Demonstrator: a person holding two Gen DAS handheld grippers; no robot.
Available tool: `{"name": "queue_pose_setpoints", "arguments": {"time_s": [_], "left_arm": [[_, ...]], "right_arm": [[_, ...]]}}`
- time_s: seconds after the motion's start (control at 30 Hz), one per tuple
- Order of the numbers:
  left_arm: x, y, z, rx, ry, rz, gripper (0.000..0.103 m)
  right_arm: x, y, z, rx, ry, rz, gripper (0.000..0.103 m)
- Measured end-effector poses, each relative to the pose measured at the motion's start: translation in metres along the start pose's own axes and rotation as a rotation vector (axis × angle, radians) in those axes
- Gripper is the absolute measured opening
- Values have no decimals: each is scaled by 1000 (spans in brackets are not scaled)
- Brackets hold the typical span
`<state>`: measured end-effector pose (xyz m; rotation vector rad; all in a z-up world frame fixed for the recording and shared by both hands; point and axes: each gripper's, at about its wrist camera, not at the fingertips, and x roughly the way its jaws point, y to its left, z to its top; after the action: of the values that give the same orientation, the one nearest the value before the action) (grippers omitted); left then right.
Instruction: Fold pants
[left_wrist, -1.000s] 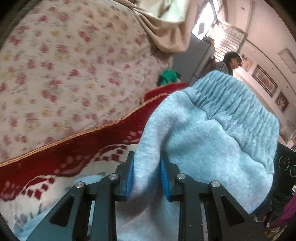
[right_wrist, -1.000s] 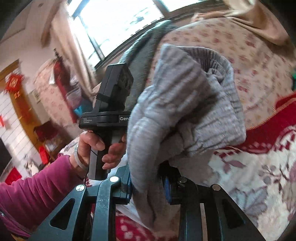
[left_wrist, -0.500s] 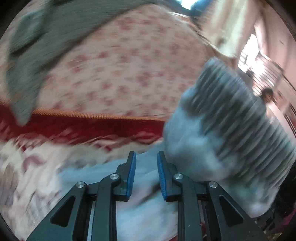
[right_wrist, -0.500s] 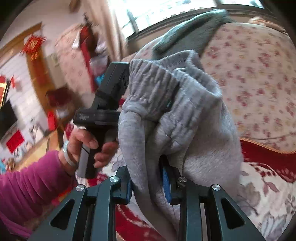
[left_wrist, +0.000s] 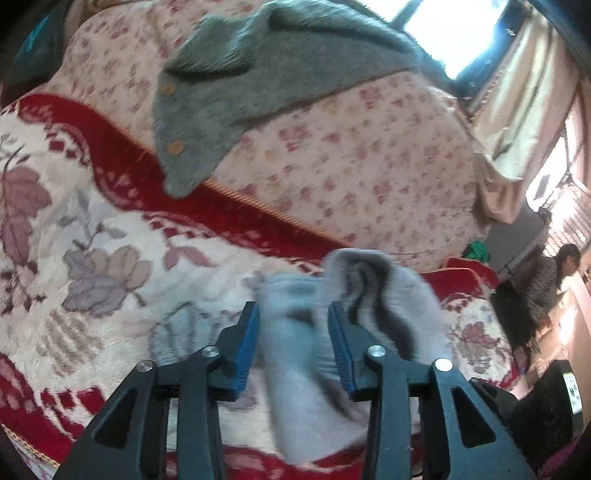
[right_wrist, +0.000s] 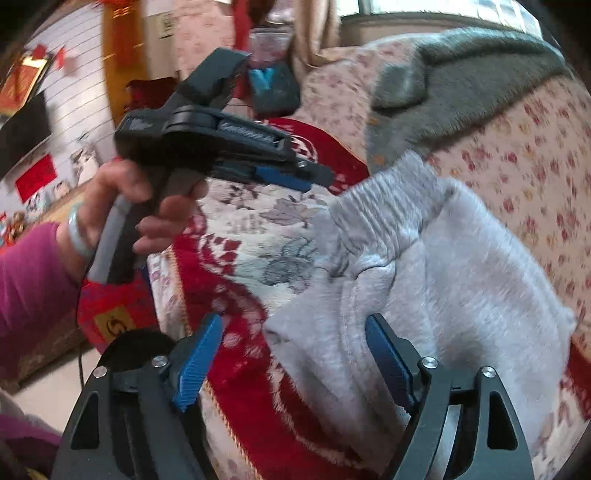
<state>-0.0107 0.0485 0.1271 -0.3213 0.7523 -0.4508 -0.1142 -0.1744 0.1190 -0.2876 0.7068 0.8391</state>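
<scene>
Left gripper (left_wrist: 293, 345) jaws opening; grey pants (left_wrist: 354, 314) lie between them on the red-patterned blanket (left_wrist: 92, 258).

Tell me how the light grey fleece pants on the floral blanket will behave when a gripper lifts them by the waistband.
The light grey fleece pants will probably flop and drape, since they already lie slumped in soft folds. The ribbed elastic waistband looks thick, so it should give a firmer hold. The fuzzy cloth seems unlikely to slip on the red and cream floral blanket.

daylight floods in from a blown-out window (left_wrist: 454, 40) at top right; both fisheye views bend and darken at the rims, with soft motion blur throughout.
</scene>
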Motion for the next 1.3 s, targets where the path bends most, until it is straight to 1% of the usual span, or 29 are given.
{"name": "queue_pose_setpoints", "arguments": {"time_s": [0.07, 0.13, 0.17, 0.23, 0.27, 0.33, 0.4, 0.43, 0.57, 0.7, 0.77, 0.83, 0.9, 0.97, 1.0, 1.13, 1.23, 1.3], "left_arm": [[-5, -23, 1, 50, -14, -30, 42], [-6, -47, 0, 99, -18, -50, 48], [-6, -57, -1, 116, -17, -58, 51], [-3, -80, -3, 159, -13, -89, 53], [-2, -88, -5, 175, -12, -93, 56], [4, -107, -10, 217, -9, -71, 60], [10, -117, -15, 232, 6, -61, 62], [14, -120, -19, 236, 16, -46, 63], [27, -123, -32, 254, 32, 44, 67], [39, -118, -45, 267, 48, 136, 68], [44, -112, -52, 260, 63, 163, 68], [49, -105, -60, 251, 75, 178, 68], [52, -99, -66, 236, 75, 181, 68], [53, -95, -68, 214, 67, 171, 68], [53, -93, -68, 208, 63, 168, 68], [56, -90, -68, 185, 53, 175, 68], [60, -93, -69, 189, 47, 194, 68], [61, -97, -70, 201, 44, 206, 71]], "right_arm": [[-20, -11, -3, 50, -22, 24, 83], [-46, -26, -9, 143, -56, 25, 83], [-57, -38, -12, 195, -71, 12, 83], [-77, -67, -20, 299, -95, -30, 83], [-84, -78, -24, 340, -101, -49, 83], [-93, -102, -31, 439, -101, -85, 84], [-98, -116, -33, 501, -112, -66, 84], [-99, -118, -34, 508, -115, -67, 84], [-88, -116, -29, 451, -90, -135, 84], [-75, -127, -20, 439, -76, -172, 84], [-62, -135, -16, 444, -55, -210, 84], [-50, -141, -15, 446, -40, -222, 84], [-35, -147, -16, 453, -20, -263, 84], [-24, -152, -18, 466, -28, -289, 85], [-21, -153, -19, 470, -36, -298, 87], [-10, -151, -17, 460, -47, -317, 96], [-7, -151, -17, 453, -39, -325, 97], [-8, -153, -17, 461, -40, -317, 97]]}}
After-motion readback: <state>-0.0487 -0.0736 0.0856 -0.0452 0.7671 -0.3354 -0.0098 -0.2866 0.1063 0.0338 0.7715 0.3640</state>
